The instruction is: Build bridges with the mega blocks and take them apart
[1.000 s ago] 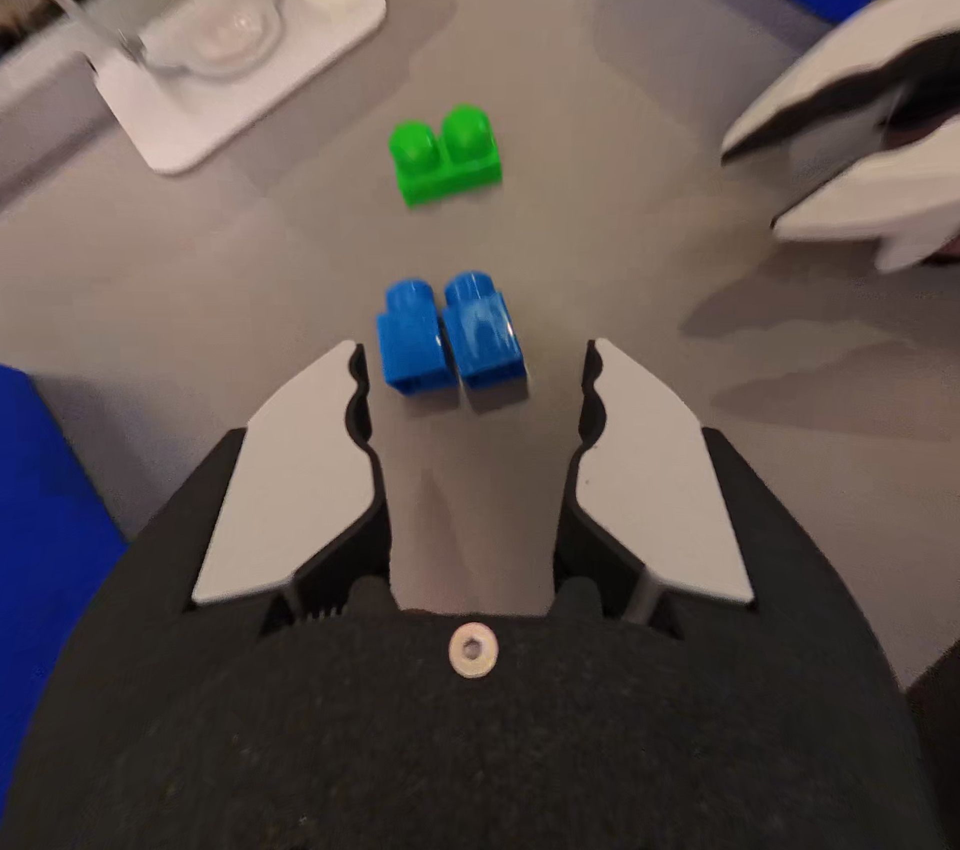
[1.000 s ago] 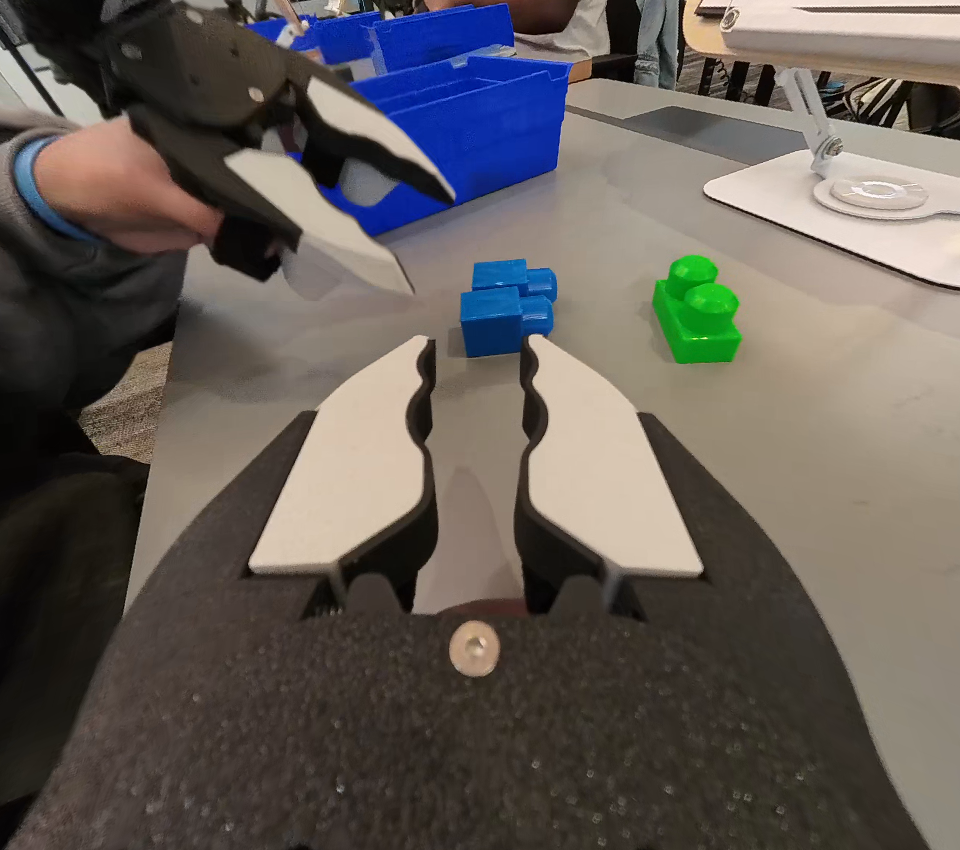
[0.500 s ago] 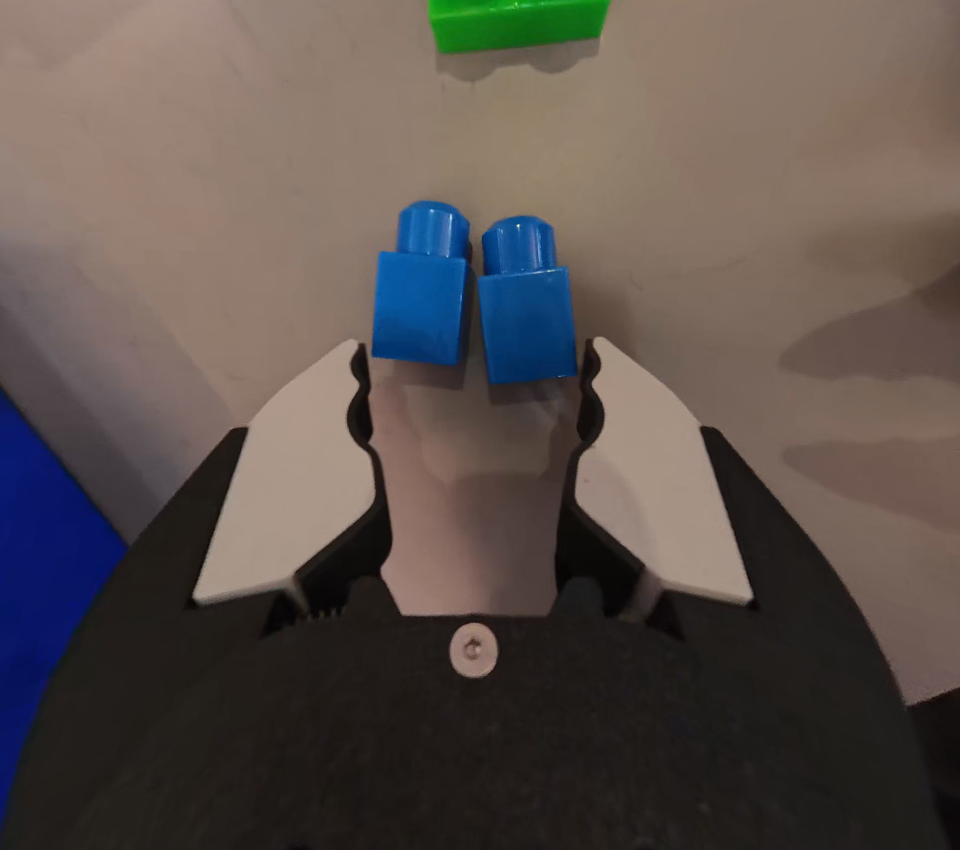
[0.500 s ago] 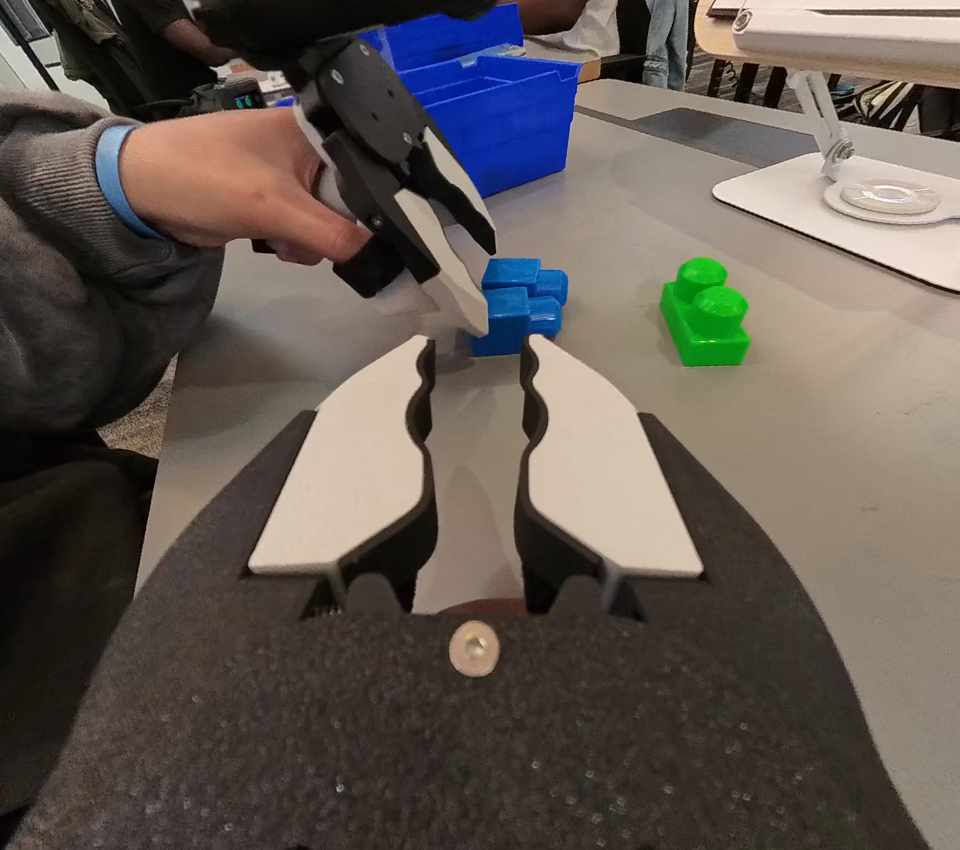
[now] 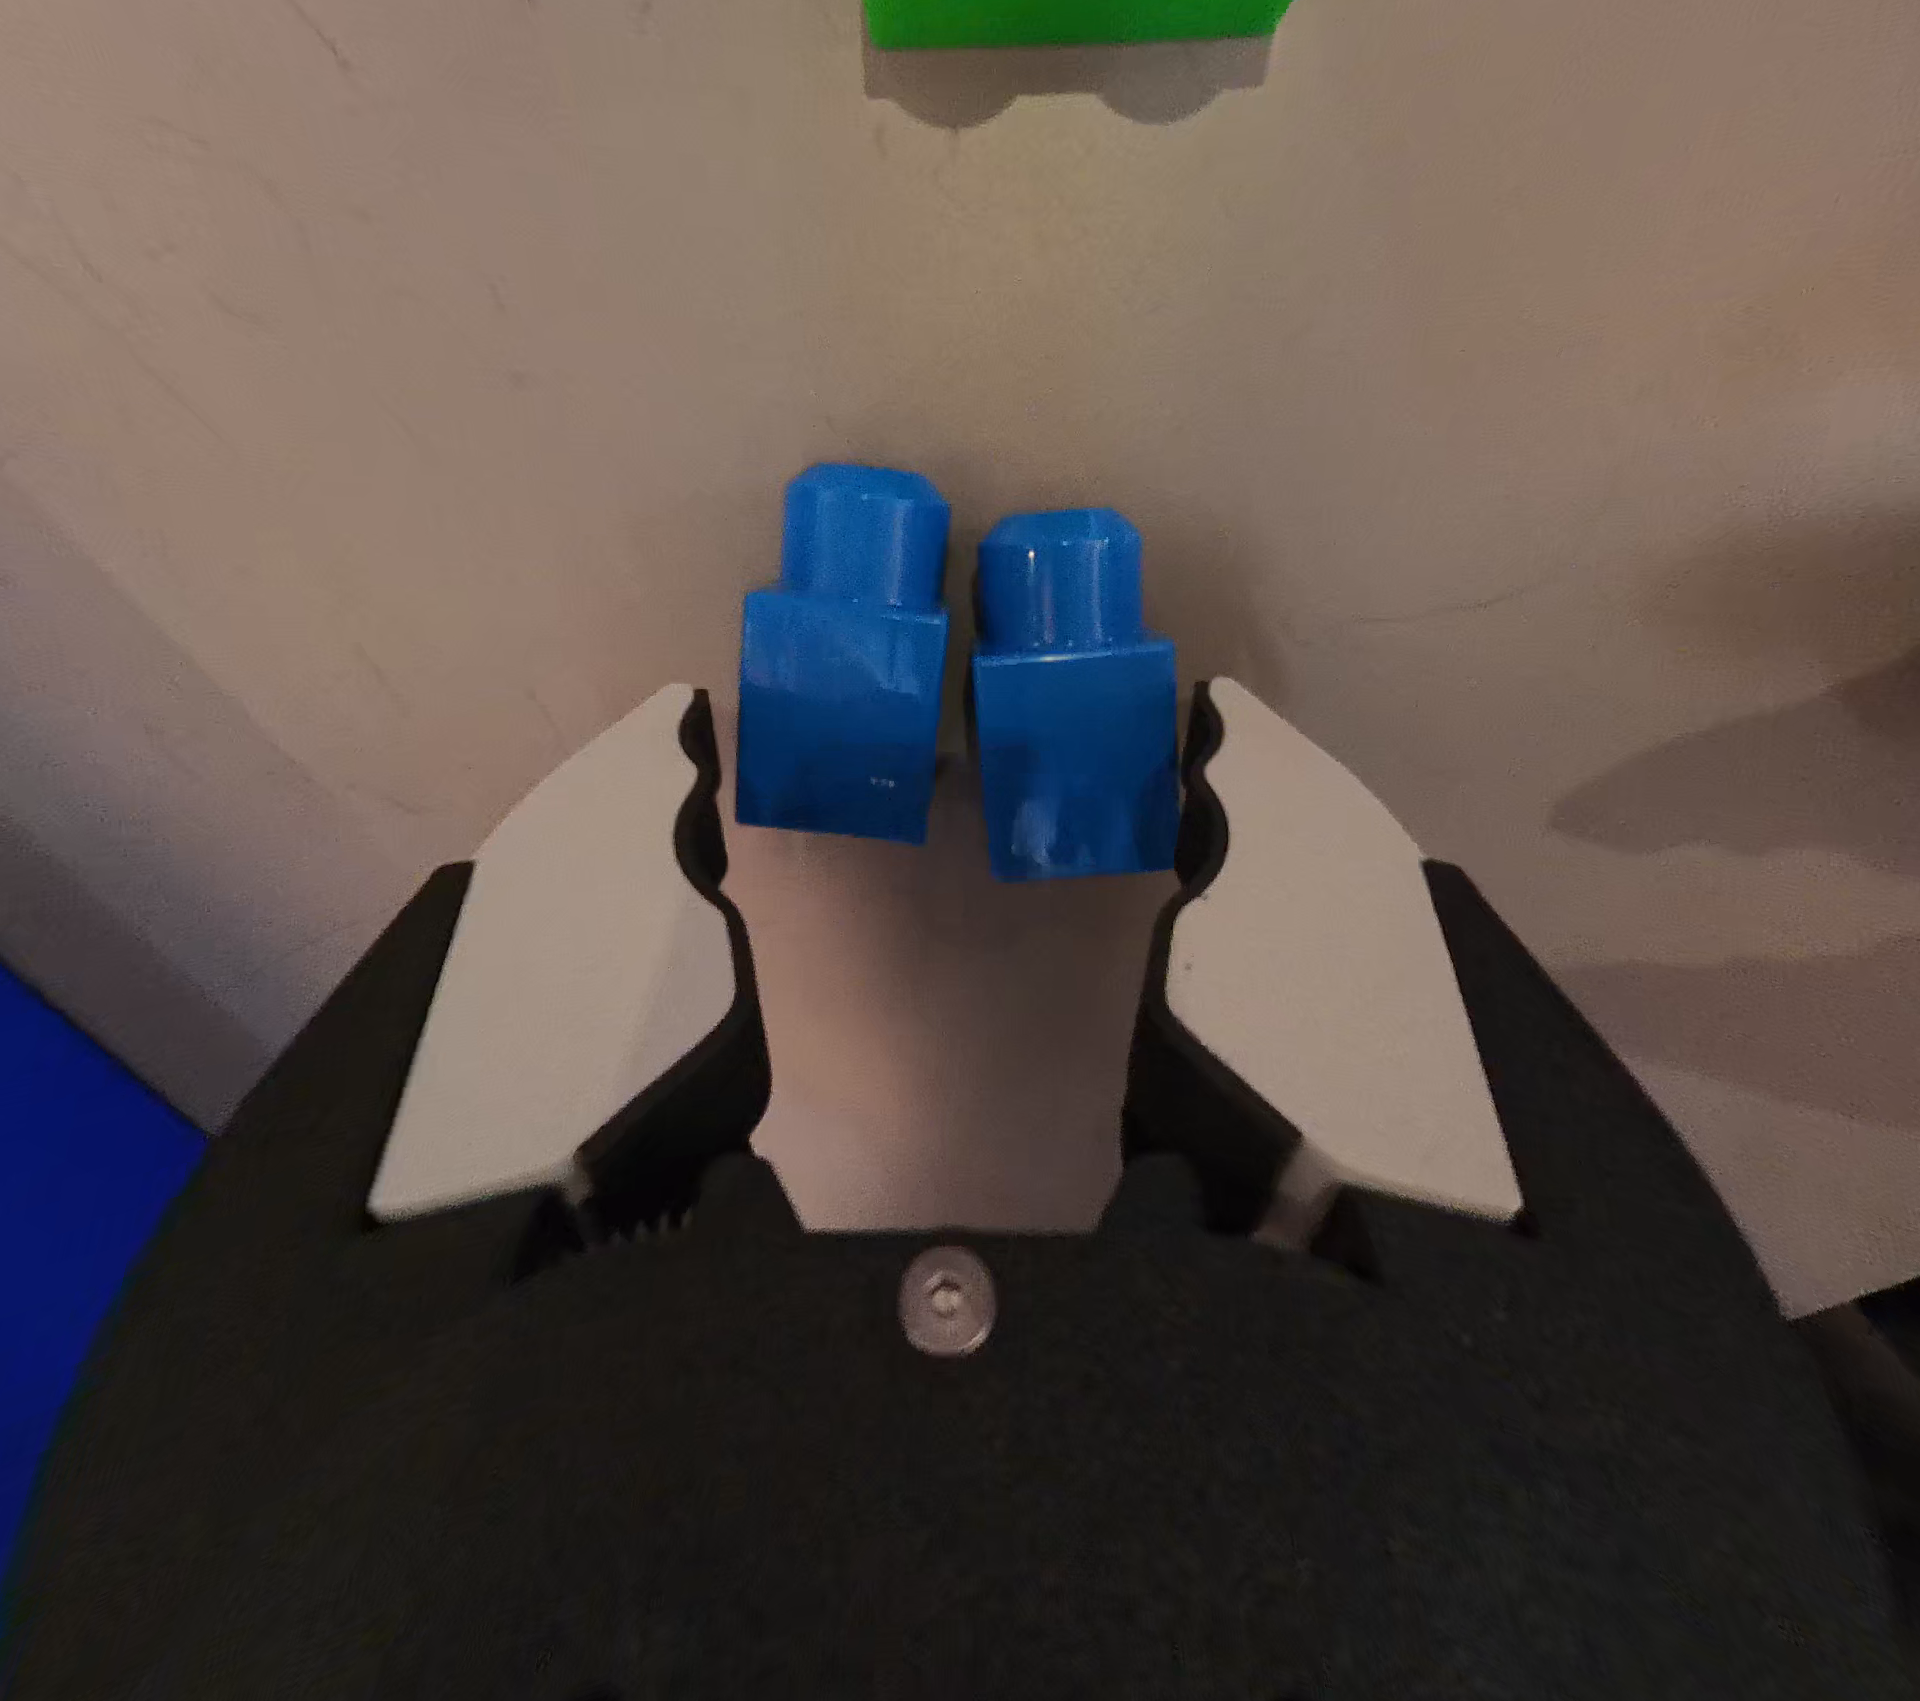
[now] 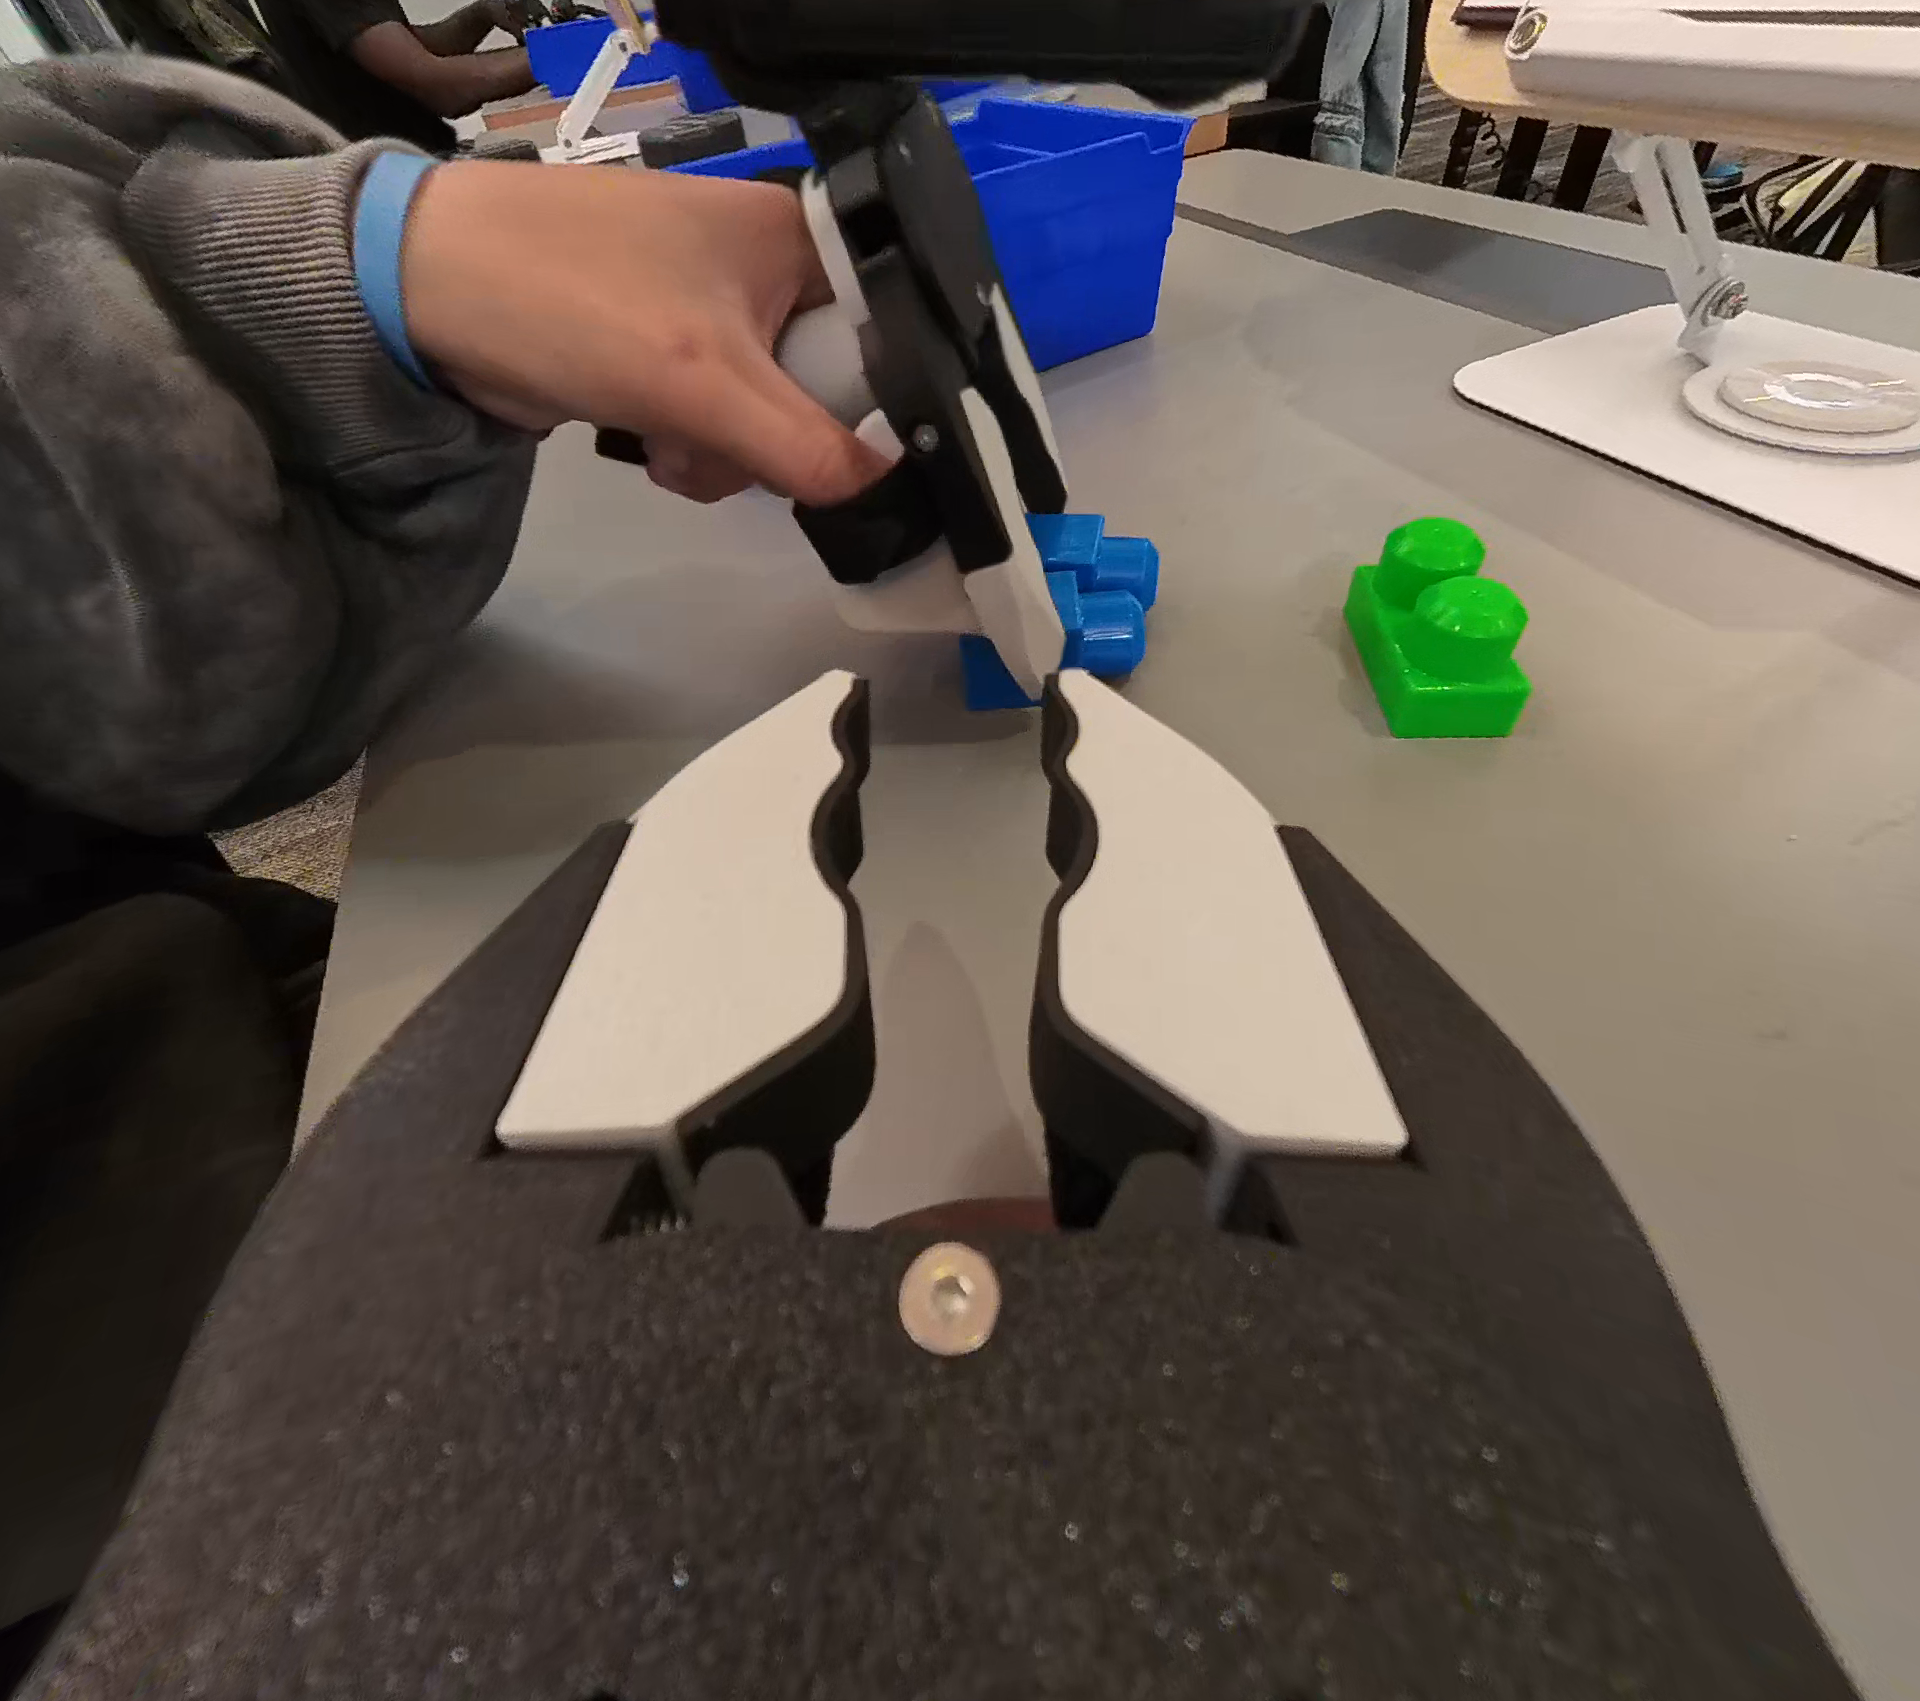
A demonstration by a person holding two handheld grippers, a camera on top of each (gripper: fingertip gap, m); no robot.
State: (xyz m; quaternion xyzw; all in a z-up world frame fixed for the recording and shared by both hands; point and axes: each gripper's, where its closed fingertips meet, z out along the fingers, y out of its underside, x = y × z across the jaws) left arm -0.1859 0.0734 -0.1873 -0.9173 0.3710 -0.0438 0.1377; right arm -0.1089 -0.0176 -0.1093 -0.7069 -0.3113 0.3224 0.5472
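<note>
Your left gripper [image 5: 940,752] points steeply down at the desk [image 5: 416,301] with its fingers [image 5: 582,924] spread wide, and both blue single-stud blocks sit in the gap between the tips. The left blue block [image 5: 840,706] and the right blue block [image 5: 1070,737] lie on their sides, studs pointing away from you, just beside each other with a thin slit between them. The fingertips flank the pair closely; you cannot tell from this view whether either tip actually touches a block. Nothing is clamped.

Your right gripper [image 6: 951,701] hangs low over the desk, fingers [image 6: 727,924] parted to a narrow gap and empty. From its view, your left hand [image 6: 623,342] grips the other tool, whose tips come down over the blue blocks.

The green two-stud block [image 6: 1439,628] stands upright on the desk, studs up, apart from the blue pair on the side their studs point to.

A blue bin [image 6: 1081,238] sits farther back on the desk; its inside is hidden from here. A white stand base [image 6: 1621,415] rests at the right.
</note>
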